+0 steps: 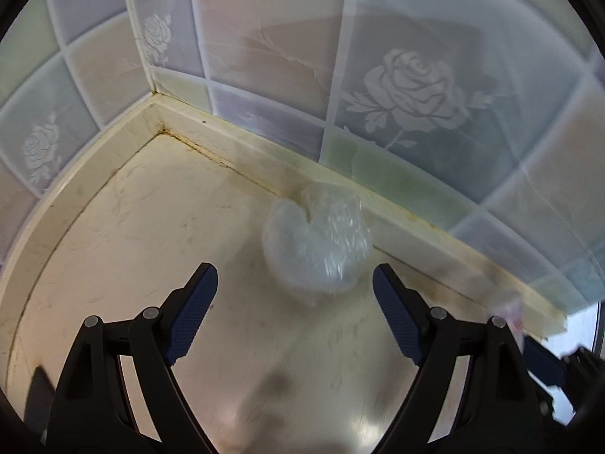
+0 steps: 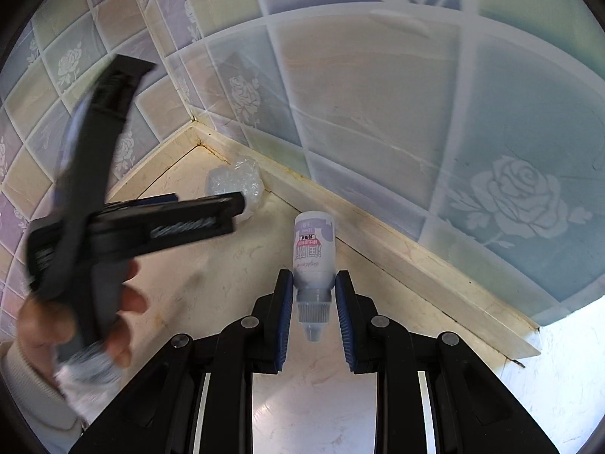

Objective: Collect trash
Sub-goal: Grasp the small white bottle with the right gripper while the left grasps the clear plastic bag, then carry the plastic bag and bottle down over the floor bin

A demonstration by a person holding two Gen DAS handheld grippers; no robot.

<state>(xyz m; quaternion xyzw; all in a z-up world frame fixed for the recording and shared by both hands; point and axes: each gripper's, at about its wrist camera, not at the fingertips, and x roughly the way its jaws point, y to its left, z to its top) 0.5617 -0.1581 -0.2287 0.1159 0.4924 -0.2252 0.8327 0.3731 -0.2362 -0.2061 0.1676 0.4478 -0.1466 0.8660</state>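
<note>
The left hand-held gripper (image 1: pixel 295 280) hovers wide open just short of a crumpled plastic wrap (image 1: pixel 317 242) lying on the surface (image 1: pixel 151 208) against the tiled wall's base. The right hand-held gripper (image 2: pixel 314 287) grips a small bottle (image 2: pixel 313 253). Picking up the wrap seems next: advance until the fingers straddle it, then close

left wrist view looked forward and down over its own fingers, close to the counter (image 1: pixel 151 227), facing the tiled corner (image 1: pixel 157 94). right wrist view sat farther back and to the right (same corner (image 2: pixel 194 121) upper left). both shared the crumpled plastic wrap (image 1: pixel 317 242) (image 2: pixel 242 178).
</note>
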